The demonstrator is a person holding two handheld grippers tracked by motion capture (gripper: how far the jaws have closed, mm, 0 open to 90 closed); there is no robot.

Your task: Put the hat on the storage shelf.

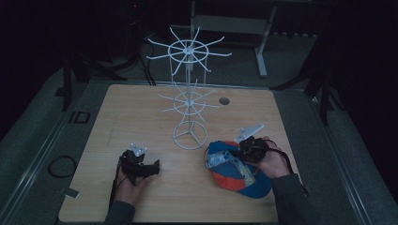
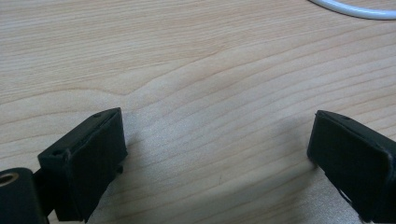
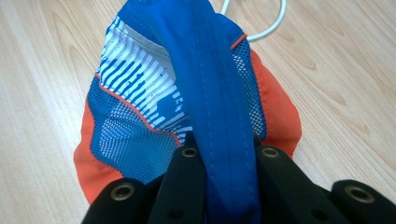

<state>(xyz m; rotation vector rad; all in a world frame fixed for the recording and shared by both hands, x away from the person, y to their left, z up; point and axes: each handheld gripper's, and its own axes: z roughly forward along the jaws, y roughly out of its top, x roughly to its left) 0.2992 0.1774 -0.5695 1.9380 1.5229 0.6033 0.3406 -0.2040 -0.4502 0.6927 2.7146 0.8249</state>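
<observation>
The right gripper (image 3: 224, 154) is clamped on the blue band of the cap (image 1: 237, 173), which lies just right of the white wire stand's (image 1: 189, 93) base. The left gripper (image 1: 141, 165), released, rests left of that base.

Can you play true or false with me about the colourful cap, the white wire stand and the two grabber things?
1. The right gripper has its fingers closed on a blue fabric band of the blue and orange mesh cap. True.
2. The left gripper is holding the cap too. False: its fingers stand wide apart over bare wood, with nothing between them.
3. The white wire stand with two rings of spokes stands upright on the light wooden table. True.
4. The cap hangs on one of the stand's spokes. False: it is low over the table beside the stand's round base, in the right gripper.
5. The spokes are full of hats. False: they are all bare.
</observation>
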